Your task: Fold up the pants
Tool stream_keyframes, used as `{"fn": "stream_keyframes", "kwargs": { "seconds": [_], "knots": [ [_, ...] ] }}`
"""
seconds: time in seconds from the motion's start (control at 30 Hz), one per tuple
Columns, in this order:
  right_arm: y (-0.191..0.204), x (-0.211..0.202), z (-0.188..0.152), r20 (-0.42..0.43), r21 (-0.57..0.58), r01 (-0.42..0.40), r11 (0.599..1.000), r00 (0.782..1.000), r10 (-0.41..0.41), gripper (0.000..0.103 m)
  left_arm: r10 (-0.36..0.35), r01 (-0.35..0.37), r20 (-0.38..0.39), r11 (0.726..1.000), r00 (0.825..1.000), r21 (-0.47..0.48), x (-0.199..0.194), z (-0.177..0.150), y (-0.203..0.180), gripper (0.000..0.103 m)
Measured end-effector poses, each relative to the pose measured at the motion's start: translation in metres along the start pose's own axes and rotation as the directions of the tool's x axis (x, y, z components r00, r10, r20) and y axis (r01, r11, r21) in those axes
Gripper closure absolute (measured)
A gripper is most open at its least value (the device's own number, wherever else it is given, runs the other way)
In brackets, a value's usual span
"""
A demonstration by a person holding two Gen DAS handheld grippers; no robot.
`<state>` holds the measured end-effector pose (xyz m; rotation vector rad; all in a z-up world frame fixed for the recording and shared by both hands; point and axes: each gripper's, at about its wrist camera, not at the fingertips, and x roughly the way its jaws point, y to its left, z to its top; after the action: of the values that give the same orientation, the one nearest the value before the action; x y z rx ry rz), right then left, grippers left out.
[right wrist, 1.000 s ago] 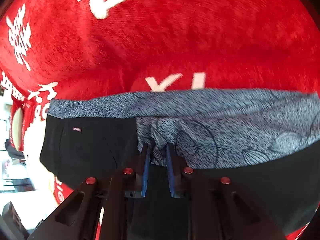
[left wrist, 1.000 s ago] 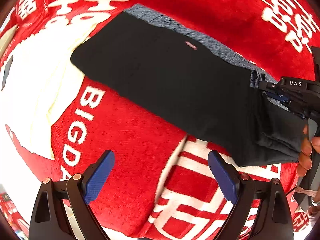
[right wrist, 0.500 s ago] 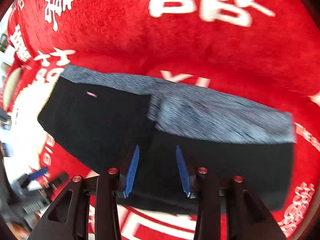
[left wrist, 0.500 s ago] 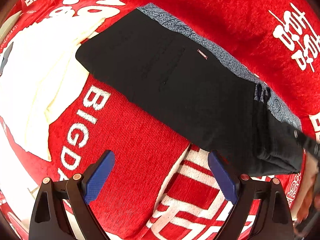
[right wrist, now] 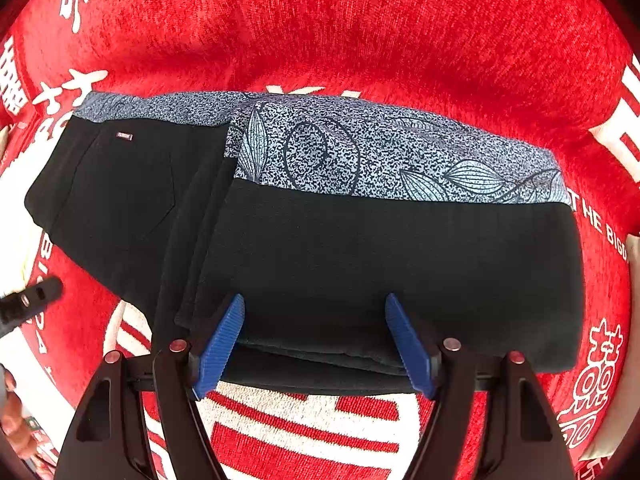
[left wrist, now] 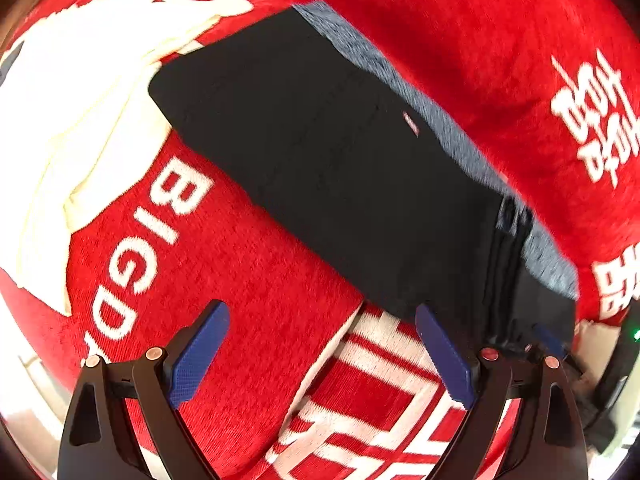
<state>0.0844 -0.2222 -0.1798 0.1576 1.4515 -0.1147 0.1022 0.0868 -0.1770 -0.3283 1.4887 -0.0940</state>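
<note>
One pair of black pants with a blue-grey patterned band is lying folded on one red blanket. One white cloth is showing beside it. Two tools, left tool and right tool, are hovering with blue fingers spread.

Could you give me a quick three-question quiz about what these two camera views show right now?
1. True or false: the right gripper is clamped on the black pants.
2. What colour is the blanket under the pants?
3. The patterned grey-blue band of the pants runs along which edge in the right wrist view: A) far, B) near?

Key: 1 false, both it and the left gripper stand open, holding nothing. 2 red with white lettering. 3 A.
</note>
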Motion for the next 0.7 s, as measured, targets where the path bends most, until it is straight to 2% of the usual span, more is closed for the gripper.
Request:
{"fn": "stream_keyframes", "kwargs": {
  "seconds": [0.17, 0.23, 0.43, 0.63, 0.7],
  "knots": [
    [0.002, 0.001, -0.001, 0.006, -0.004, 0.003, 1.000, 1.000, -0.003, 0.026, -0.067, 0.070, 0.067, 0.996, 0.996, -0.054, -0.003, 0.020, 0.019, 0.008],
    [0.002, 0.001, -0.001, 0.007, -0.003, 0.003, 1.000, 1.000, -0.003, 0.026, -0.114, 0.121, 0.088, 0.989, 0.990, -0.083, 0.000, 0.032, 0.025, 0.008],
    [0.002, 0.000, 0.000, 0.009, -0.008, 0.004, 1.000, 1.000, -0.004, 0.026, -0.261, 0.282, 0.136, 0.945, 0.956, -0.164, 0.017, 0.051, 0.052, 0.008],
    [0.003, 0.000, -0.001, 0.012, -0.008, 0.004, 1.000, 1.000, -0.004, 0.026, -0.342, 0.376, 0.208, 0.913, 0.916, -0.159, 0.021, 0.058, 0.060, 0.008],
    [0.004, 0.000, -0.002, 0.013, -0.008, 0.006, 1.000, 1.000, -0.006, 0.026, -0.372, 0.413, 0.232, 0.896, 0.899, -0.164, 0.019, 0.061, 0.065, 0.003]
  ]
}}
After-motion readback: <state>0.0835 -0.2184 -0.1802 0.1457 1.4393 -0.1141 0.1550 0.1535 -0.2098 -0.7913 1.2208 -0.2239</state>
